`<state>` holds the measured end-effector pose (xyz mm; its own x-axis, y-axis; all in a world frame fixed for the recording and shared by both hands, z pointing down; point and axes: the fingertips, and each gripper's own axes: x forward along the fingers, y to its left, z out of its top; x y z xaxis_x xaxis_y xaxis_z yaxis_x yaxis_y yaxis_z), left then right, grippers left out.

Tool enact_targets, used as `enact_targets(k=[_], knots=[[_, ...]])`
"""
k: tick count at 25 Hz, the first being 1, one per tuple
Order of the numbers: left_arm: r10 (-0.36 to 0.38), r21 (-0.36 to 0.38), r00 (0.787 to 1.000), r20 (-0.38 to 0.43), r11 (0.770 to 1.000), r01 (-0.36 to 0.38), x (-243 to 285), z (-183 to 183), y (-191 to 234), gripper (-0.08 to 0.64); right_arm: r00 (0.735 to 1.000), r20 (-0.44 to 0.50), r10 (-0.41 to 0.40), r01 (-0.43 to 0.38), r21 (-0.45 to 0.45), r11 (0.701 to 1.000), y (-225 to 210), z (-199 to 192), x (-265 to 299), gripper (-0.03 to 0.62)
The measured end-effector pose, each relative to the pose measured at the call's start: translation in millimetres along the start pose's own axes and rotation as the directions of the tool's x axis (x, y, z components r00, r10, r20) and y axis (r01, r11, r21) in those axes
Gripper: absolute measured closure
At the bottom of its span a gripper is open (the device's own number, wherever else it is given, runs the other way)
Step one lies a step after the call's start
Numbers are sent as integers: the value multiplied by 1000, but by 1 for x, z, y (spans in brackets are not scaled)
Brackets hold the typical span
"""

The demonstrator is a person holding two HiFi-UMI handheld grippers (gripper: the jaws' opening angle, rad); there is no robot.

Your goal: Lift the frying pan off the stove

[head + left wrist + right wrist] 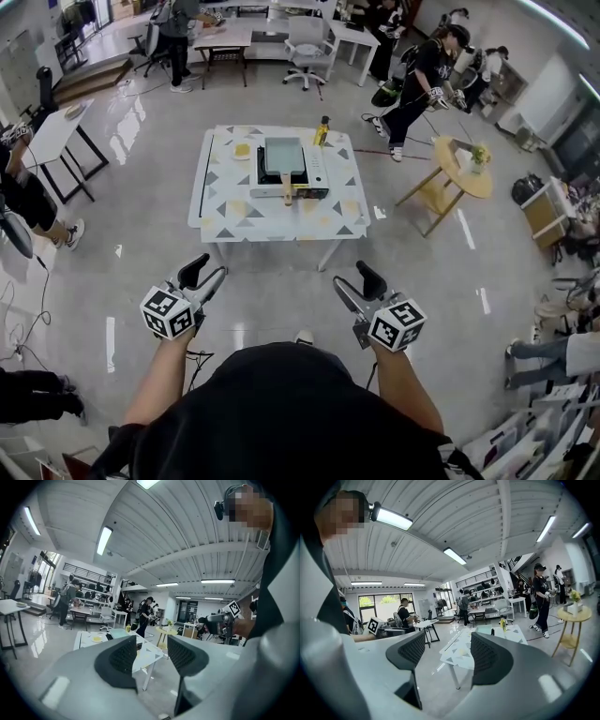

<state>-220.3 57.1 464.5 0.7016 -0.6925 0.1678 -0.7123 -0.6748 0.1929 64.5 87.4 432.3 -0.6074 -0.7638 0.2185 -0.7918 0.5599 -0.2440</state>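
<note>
In the head view, the person stands well back from a white tabletop [221,217] patterned with triangles. On it sits a portable stove [317,172], and a rectangular frying pan [282,157] rests on the stove. The pan's wooden handle [287,192] points toward the person. A yellow-capped bottle [322,131] stands just beside the stove at the far edge. A small plate with something yellow [242,150] lies on the stove's other side. The left tongs [204,276] and the right tongs [357,286] are held low over the bare floor, well apart from the tabletop. Each carries its marker cube near the wrist. A round yellow side table [466,170] stands off to the right, and other people are scattered around the room.

In the left gripper view, the left tongs [152,654] stand wide, with nothing between the two dark ribbed pads [123,656]. The tabletop [85,640] shows far off beyond them, with the pan [117,633] as a pale flat shape on it and the bottle [128,628] near it. The right tongs [216,618] appear at the right edge of the view.

In the right gripper view, the right tongs [450,656] are likewise spread wide and hold nothing. The tabletop [463,652] lies in the distance past the gap, and the bottle [503,624] stands on it. The pan is too small there to make out clearly. The left tongs' marker cube [373,625] shows at the left.
</note>
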Motion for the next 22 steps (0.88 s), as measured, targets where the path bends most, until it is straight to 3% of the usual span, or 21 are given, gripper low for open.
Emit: enact_targets(k=[13, 22], knots=[[-7, 8, 998, -69, 1000, 8, 30, -10, 19, 353, 999, -21, 29, -29, 11, 1000, -28, -4, 34, 261], [-8, -12, 997, -77, 1000, 7, 89, -3, 36, 351, 997, -52, 60, -59, 32, 998, -76, 1, 79, 262]])
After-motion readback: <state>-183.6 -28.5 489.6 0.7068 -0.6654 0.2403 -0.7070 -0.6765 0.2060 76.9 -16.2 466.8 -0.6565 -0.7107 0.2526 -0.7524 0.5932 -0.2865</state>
